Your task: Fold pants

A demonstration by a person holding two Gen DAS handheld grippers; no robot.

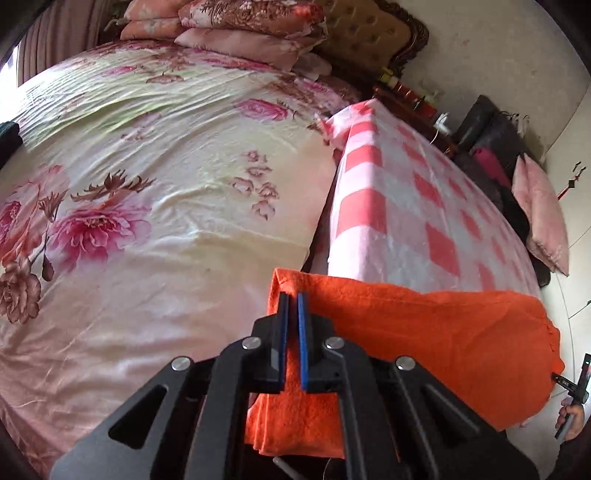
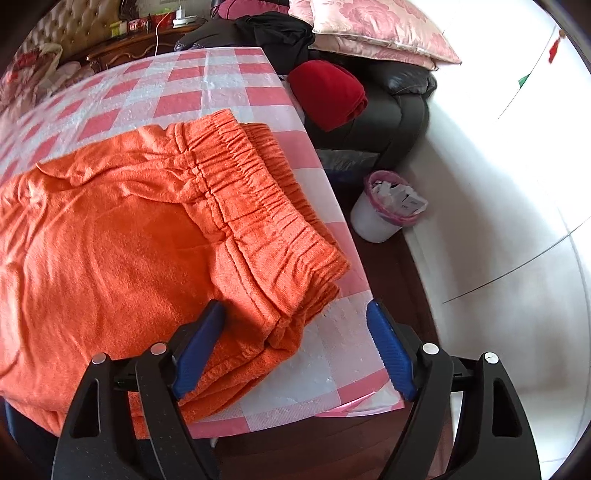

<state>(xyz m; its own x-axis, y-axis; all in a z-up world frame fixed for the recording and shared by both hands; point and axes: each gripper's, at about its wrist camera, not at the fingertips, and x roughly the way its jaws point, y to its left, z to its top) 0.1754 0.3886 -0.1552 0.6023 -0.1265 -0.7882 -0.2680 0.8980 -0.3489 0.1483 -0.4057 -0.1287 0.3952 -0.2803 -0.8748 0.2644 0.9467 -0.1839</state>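
Orange pants (image 2: 129, 236) lie on a table with a pink-and-white checked cloth (image 2: 155, 85), elastic waistband (image 2: 266, 206) toward the table's right edge. My right gripper (image 2: 295, 314) is open, its jaws spread around the near waistband corner, one blue pad (image 2: 199, 350) over the fabric. In the left wrist view the pants (image 1: 424, 332) drape over the table's near end. My left gripper (image 1: 292, 297) is shut on the pants' leg-end edge, with fabric pinched between the pads.
A bed with a floral sheet (image 1: 147, 184) lies left of the table (image 1: 406, 192). A dark sofa (image 2: 402, 107) with a red cloth (image 2: 328, 96) and pink pillows (image 2: 373, 29) stands beyond. A white bin (image 2: 380, 210) sits on the floor.
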